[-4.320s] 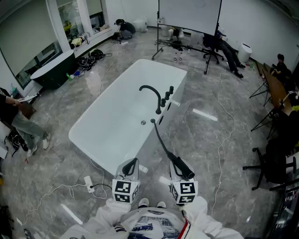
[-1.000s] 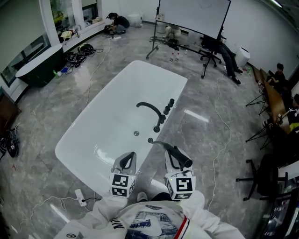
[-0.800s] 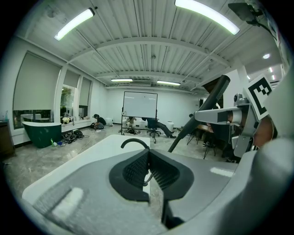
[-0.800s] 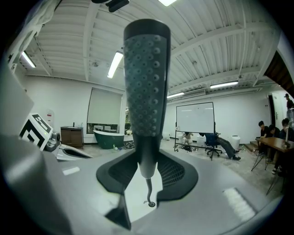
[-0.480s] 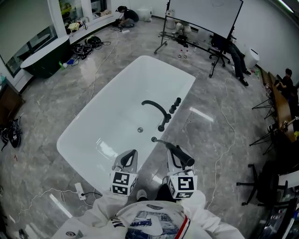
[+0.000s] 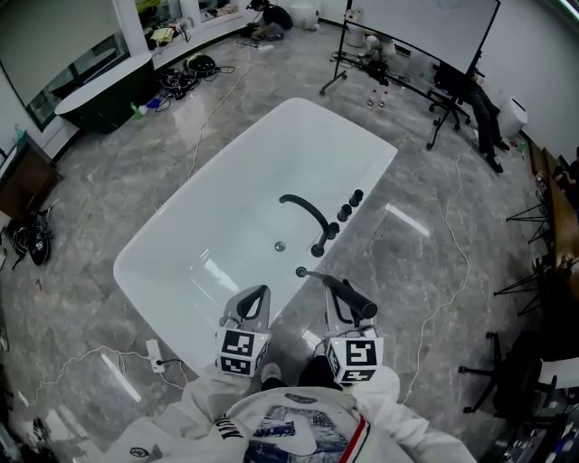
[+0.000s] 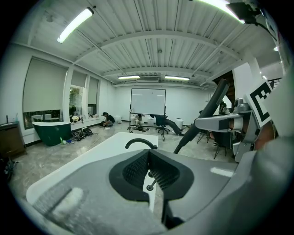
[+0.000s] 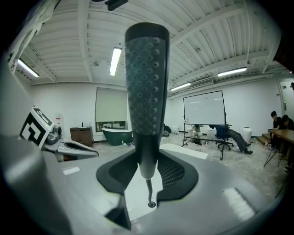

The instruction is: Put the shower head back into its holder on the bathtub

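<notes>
Along the tub, the long rim that carries the black fittings runs slantwise towards the person, and both grippers hang at its near end. On that rim the spout arches inward over the basin, with a row of knobs just beyond its base. Nearer the person a small round socket sits in the rim. Outside this rim lies a wide stretch of grey floor, crossed only by a thin cable; chairs and stands are well apart from the tub on that side. Off the tub's near end a power strip and its cord lie on the floor. Past the far end stands a whiteboard. The right gripper is clamped on the handle of the shower head, just outside the rim and close to the socket. A hose runs between socket and handle. Seen in the right gripper view, the wand stands upright between the pads with its nozzle face above them. The left gripper hangs over the tub's near end, just beside the right one, with its jaws together and nothing between them.
</notes>
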Demonstrator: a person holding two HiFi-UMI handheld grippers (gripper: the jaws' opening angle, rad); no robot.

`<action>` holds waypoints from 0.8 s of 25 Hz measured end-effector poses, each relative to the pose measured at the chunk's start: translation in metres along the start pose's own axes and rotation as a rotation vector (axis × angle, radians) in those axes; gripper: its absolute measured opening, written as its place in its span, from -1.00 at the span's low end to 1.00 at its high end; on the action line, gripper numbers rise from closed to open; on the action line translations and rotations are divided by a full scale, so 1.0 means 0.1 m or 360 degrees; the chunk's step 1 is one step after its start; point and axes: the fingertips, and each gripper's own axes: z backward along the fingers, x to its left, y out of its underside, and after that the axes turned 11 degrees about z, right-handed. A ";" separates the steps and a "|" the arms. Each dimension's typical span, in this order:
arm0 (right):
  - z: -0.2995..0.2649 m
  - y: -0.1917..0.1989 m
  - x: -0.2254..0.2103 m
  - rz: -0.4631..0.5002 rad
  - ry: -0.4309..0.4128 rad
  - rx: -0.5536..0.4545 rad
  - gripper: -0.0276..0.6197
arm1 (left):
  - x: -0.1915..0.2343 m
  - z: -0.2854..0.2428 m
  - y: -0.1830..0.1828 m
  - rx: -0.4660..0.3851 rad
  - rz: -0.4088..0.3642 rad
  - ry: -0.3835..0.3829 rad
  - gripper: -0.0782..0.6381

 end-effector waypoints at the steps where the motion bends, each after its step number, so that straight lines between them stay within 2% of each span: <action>1: -0.04 0.01 -0.03 0.0000 -0.0019 -0.0001 -0.49 | 0.00 -0.03 -0.01 -0.0003 0.0000 -0.0020 -0.80; 10: -0.30 0.08 -0.26 0.0009 -0.0211 -0.0010 -0.49 | -0.11 -0.31 -0.09 -0.0020 0.0047 -0.0184 -0.80; 20: -0.48 0.28 -0.35 0.0035 -0.0476 -0.0020 -0.49 | -0.15 -0.40 -0.03 -0.0054 0.0111 -0.0434 -0.80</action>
